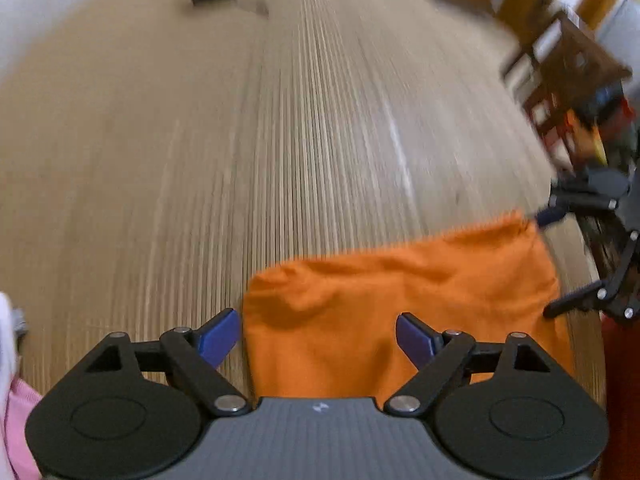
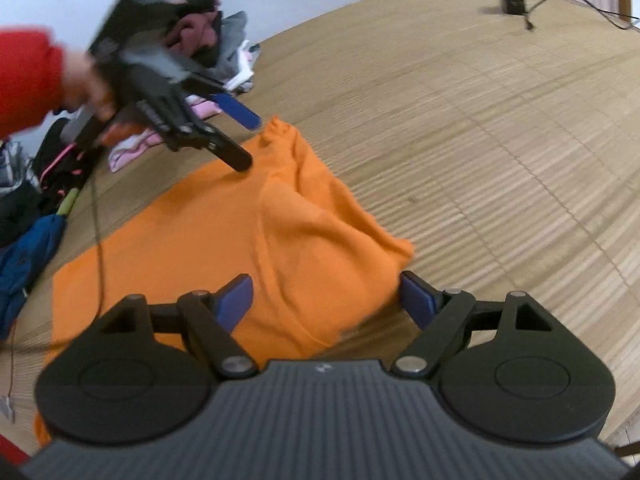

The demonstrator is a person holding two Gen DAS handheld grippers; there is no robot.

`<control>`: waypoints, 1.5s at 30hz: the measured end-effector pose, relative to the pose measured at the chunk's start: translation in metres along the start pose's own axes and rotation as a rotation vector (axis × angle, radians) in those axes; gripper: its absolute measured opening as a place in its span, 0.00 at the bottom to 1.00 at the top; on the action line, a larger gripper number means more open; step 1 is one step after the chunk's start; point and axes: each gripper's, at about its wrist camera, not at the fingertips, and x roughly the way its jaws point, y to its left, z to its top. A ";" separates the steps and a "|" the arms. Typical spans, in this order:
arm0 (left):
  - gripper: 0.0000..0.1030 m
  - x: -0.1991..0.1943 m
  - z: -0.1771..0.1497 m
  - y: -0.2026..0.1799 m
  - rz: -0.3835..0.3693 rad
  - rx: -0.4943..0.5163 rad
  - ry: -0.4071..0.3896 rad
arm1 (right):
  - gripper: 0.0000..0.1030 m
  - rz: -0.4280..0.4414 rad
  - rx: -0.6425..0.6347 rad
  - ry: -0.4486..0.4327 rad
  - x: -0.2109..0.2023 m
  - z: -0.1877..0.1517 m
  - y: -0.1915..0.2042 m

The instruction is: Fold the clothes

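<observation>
An orange garment lies spread on the woven straw mat, with a rumpled fold along its right side. It also shows in the left wrist view. My left gripper is open and empty, just above the garment's near edge. It shows in the right wrist view held above the garment's far corner. My right gripper is open and empty over the garment's near right edge. It shows at the right edge of the left wrist view.
A pile of mixed clothes sits by the white wall at the far left. Dark and blue garments lie at the left. A black box with a cable sits on the mat at the far right. A wooden chair stands beyond the mat.
</observation>
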 end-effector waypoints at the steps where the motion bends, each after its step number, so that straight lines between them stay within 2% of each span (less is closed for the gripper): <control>1: 0.84 0.006 0.007 0.004 -0.009 0.016 0.042 | 0.80 0.005 0.004 -0.005 0.002 0.001 0.000; 3: 0.87 0.010 0.016 0.008 -0.021 0.050 0.057 | 0.77 0.015 0.012 -0.015 0.005 0.003 0.000; 5: 0.89 0.013 0.026 0.014 -0.032 0.033 0.055 | 0.66 0.025 0.020 -0.024 0.009 0.005 -0.001; 6: 0.89 0.013 0.029 0.017 -0.043 0.016 0.051 | 0.54 0.030 0.026 -0.029 0.010 0.006 -0.001; 7: 0.84 0.014 0.034 0.019 -0.041 0.014 0.050 | 0.43 0.033 0.053 -0.028 0.011 0.007 -0.005; 8: 0.60 0.013 0.037 0.020 -0.039 0.021 0.050 | 0.22 0.049 0.074 -0.011 0.011 0.008 -0.009; 9: 0.41 0.012 0.039 0.019 -0.034 0.042 0.052 | 0.16 0.065 0.091 0.004 0.011 0.008 -0.013; 10: 0.14 0.010 0.041 0.018 -0.030 0.062 0.053 | 0.15 0.073 0.066 0.000 0.009 0.009 -0.011; 13: 0.15 0.009 0.035 0.007 -0.003 0.140 0.072 | 0.15 0.072 -0.027 -0.001 0.005 0.010 -0.001; 21: 0.14 0.005 0.036 -0.019 0.076 0.260 0.047 | 0.14 0.063 -0.011 -0.015 0.010 0.017 -0.016; 24: 0.07 0.001 0.040 -0.022 0.091 0.309 0.052 | 0.13 0.053 0.005 -0.028 0.008 0.018 -0.023; 26: 0.04 -0.001 0.047 -0.022 0.102 0.323 0.026 | 0.12 0.050 -0.014 -0.048 0.005 0.024 -0.029; 30: 0.03 -0.006 0.073 -0.018 0.117 0.354 -0.015 | 0.12 0.016 -0.075 -0.093 0.000 0.047 -0.045; 34: 0.03 -0.022 0.105 -0.006 0.121 0.340 -0.099 | 0.12 -0.030 -0.122 -0.150 -0.008 0.078 -0.066; 37: 0.03 -0.043 0.113 -0.007 0.140 0.334 -0.161 | 0.12 -0.038 -0.162 -0.191 -0.022 0.104 -0.078; 41: 0.03 -0.074 0.089 -0.029 0.181 0.301 -0.247 | 0.12 -0.012 -0.299 -0.218 -0.047 0.122 -0.066; 45: 0.03 -0.115 0.043 -0.063 0.240 0.241 -0.352 | 0.12 0.068 -0.425 -0.198 -0.071 0.104 -0.034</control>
